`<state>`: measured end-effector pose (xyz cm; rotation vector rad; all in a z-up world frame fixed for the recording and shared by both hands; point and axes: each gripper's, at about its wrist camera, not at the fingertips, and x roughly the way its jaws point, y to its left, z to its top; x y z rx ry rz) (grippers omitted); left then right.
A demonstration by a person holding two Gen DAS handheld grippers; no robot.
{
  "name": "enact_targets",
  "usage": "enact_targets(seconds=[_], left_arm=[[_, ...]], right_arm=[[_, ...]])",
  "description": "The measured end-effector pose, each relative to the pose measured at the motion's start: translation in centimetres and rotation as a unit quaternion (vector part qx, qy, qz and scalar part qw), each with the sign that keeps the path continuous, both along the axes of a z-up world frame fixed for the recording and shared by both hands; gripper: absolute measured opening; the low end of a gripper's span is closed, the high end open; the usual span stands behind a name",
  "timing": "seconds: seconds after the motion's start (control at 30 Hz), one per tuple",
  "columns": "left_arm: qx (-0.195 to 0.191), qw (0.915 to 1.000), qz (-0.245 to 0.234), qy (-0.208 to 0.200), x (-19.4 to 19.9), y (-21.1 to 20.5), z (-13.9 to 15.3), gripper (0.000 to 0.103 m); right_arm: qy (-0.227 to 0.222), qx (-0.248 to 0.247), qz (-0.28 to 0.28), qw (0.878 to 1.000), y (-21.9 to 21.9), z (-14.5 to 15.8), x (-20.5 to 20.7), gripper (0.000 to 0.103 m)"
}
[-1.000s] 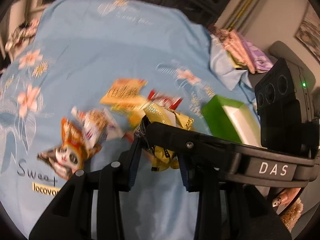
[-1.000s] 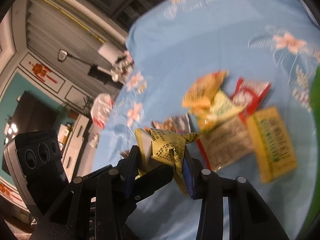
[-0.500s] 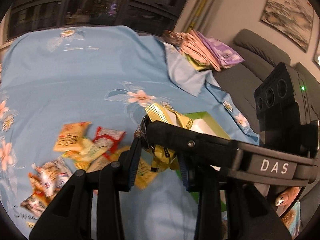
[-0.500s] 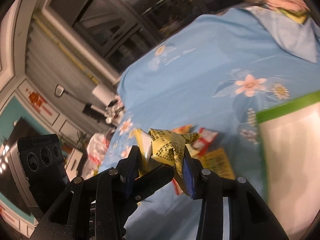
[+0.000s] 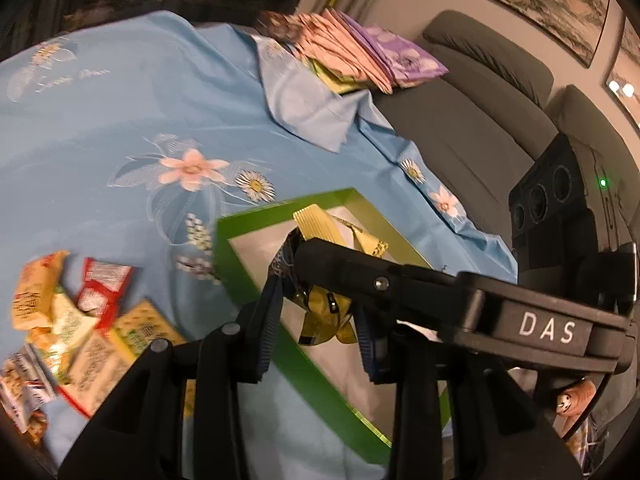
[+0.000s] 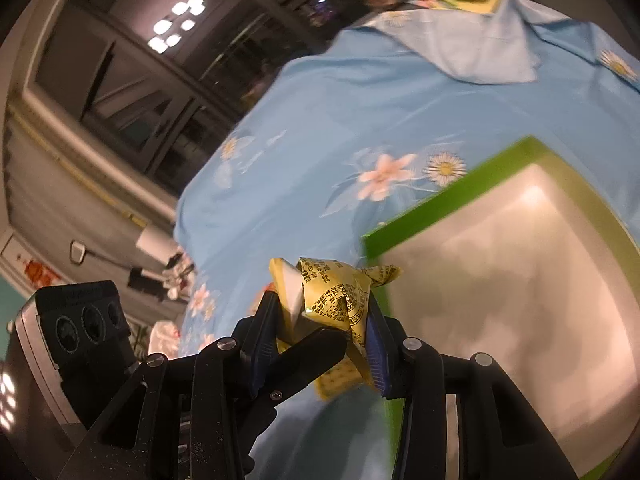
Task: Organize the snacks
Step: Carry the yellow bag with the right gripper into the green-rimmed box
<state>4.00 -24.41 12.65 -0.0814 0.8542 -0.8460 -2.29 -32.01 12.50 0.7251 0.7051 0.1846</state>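
Observation:
Both grippers hold one crumpled yellow snack packet [image 5: 325, 312] between them, above the near left edge of an open green box [image 5: 280, 344] with a pale inside. My left gripper [image 5: 318, 320] is shut on the packet's lower part. My right gripper [image 6: 320, 328] is shut on the same yellow packet [image 6: 332, 296], and its black finger [image 5: 360, 264] crosses the left wrist view. The green box [image 6: 432, 208] lies to the right in the right wrist view. A pile of snack packets [image 5: 80, 336] lies left of the box on the blue flowered cloth [image 5: 120, 120].
Folded pink and purple cloths [image 5: 360, 52] lie at the cloth's far edge. A grey sofa [image 5: 480, 120] stands to the right. A red packet [image 5: 104, 284] lies among the pile. Dark windows [image 6: 160, 80] are behind.
Both grippers have carried the yellow packet right, from over the snack pile to over the green box. The pile has slid to the left of the view. The grip is unchanged.

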Motion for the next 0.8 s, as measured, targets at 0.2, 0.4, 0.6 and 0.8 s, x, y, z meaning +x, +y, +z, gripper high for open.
enact_targets(seconds=[0.2,0.4,0.6,0.8], left_arm=[[0.008,0.9992,-0.026,0.029,0.7,-3.1,-1.4,0.033],[0.025,0.9975,-0.034,0.058,1.1,-5.4,-3.1,0.033],[0.048,0.9959,-0.024,0.073,1.5,-6.0,-4.4,0.033],[0.062,0.9946,-0.009,0.082,2.0,-5.5,-5.2,0.032]], right_arm=[[0.023,0.018,-0.035,0.999,-2.9,-1.7,-0.4,0.043],[0.049,0.041,-0.057,0.996,-5.0,-3.8,-0.2,0.043],[0.071,0.062,-0.056,0.994,-5.6,-5.4,0.6,0.043],[0.09,0.072,-0.05,0.992,-5.1,-6.5,1.5,0.043]])
